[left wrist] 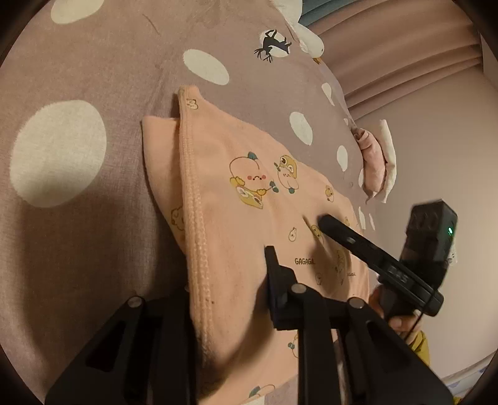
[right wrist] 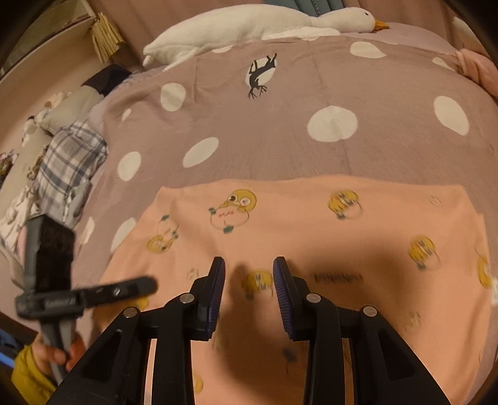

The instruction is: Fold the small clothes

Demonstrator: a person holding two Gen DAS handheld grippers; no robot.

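On a mauve bedspread dotted with white, a peach baby garment printed with cartoon chicks lies spread out, its stitched hem running up the left of the left wrist view. The left gripper points down at the near stretch of that hem. Cloth rises between its fingers and hides the left one, and the jaws are pinched onto the fabric. From the right edge of this view the right gripper slants in across the garment. Its tip sits at the cloth, where a small crease shows, and the person's right hand is wrapped round the handle low at the right.

Seen from the right wrist, the garment fills the lower half, flat on the bedspread, somewhat blurred. The right gripper angles down over it, fingers parted, a clear gap with bare cloth below and nothing held. At the lower left the left gripper reaches in sideways to the garment's left edge, fingers drawn close together. The left hand, in a mustard sleeve, grips its handle from below. A plush white goose lies along the far side of the bed, and a plaid cloth lies at the left.
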